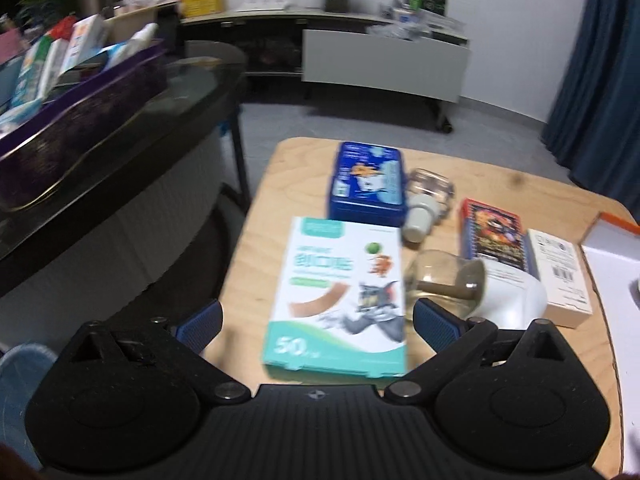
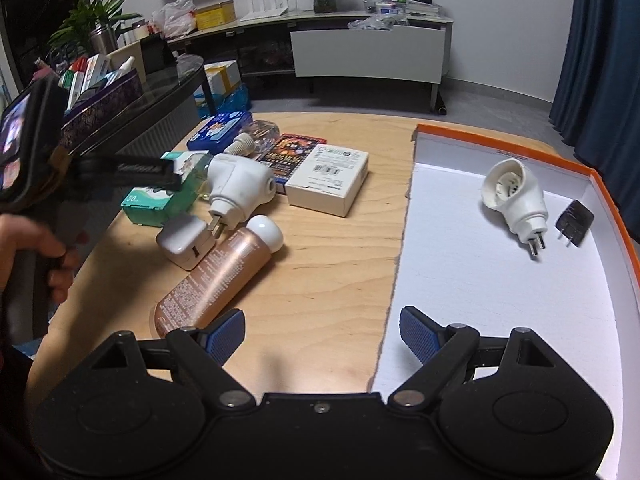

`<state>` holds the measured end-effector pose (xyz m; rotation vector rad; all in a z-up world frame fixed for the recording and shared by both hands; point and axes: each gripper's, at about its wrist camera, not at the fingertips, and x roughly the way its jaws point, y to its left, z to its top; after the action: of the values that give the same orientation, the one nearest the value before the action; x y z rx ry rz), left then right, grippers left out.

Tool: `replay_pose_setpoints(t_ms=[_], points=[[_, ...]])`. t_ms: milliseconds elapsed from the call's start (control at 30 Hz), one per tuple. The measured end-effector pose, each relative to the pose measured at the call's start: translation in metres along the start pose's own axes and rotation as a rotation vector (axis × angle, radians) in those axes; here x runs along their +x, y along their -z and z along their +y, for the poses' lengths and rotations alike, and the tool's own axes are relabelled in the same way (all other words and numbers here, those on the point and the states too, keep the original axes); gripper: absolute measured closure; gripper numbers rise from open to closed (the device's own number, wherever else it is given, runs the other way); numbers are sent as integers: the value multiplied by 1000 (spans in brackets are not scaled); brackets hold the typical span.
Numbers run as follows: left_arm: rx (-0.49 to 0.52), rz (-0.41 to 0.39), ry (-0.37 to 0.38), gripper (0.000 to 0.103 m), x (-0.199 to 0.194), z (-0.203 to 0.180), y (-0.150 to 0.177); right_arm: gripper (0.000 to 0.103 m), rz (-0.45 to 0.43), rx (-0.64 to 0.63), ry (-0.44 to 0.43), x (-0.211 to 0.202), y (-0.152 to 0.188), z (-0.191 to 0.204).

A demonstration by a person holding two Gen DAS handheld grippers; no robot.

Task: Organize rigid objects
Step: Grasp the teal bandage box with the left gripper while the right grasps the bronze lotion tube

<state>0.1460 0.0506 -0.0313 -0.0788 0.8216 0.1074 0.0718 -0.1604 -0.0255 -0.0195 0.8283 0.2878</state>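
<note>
My left gripper point(image 1: 318, 320) stands wide open over a teal plaster box point(image 1: 340, 296) that lies flat on the wooden table point(image 1: 256, 272). The box sits between the blue pads, which do not touch it. In the right wrist view a hand holds that gripper point(image 2: 160, 172) above the same box point(image 2: 156, 200). My right gripper point(image 2: 322, 328) is open and empty, over the seam between the table and an orange-rimmed white tray point(image 2: 480, 280). The tray holds a white plug-in device point(image 2: 514, 200) and a black adapter point(image 2: 574, 220).
A blue tin point(image 2: 218, 130), white plug-in vaporizer point(image 2: 240, 184), white charger point(image 2: 186, 240), copper bottle point(image 2: 216, 272), white carton point(image 2: 328, 184) and dark card box point(image 2: 288, 152) crowd the table's left half. A dark glass table with a purple bin point(image 1: 80, 120) stands to the left.
</note>
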Motion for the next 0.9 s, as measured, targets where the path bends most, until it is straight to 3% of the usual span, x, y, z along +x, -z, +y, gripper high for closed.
replay_pose_setpoints(t_ms=[100, 167, 233, 333, 433, 600, 767, 833, 900], points=[[39, 10, -26, 2, 9, -4, 4, 4, 15, -1, -5, 7, -2, 5], [28, 33, -5, 13, 16, 2, 4, 4, 25, 16, -22, 11, -4, 8], [20, 19, 12, 31, 16, 5, 4, 4, 31, 33, -40, 15, -6, 12], [-3, 18, 60, 31, 11, 8, 3, 4, 41, 88, -74, 22, -12, 20], [9, -19, 49, 31, -3, 5, 4, 4, 40, 152, -116, 29, -19, 30], [2, -84, 70, 31, -34, 11, 7, 4, 34, 245, -27, 51, -31, 41], [-5, -118, 101, 31, -50, 17, 14, 22, 16, 249, 61, 71, -33, 53], [-25, -115, 124, 31, -53, 21, 19, 46, -6, 206, 71, 73, -34, 62], [-23, -116, 123, 31, -56, 22, 24, 58, -17, 182, 65, 72, -32, 66]])
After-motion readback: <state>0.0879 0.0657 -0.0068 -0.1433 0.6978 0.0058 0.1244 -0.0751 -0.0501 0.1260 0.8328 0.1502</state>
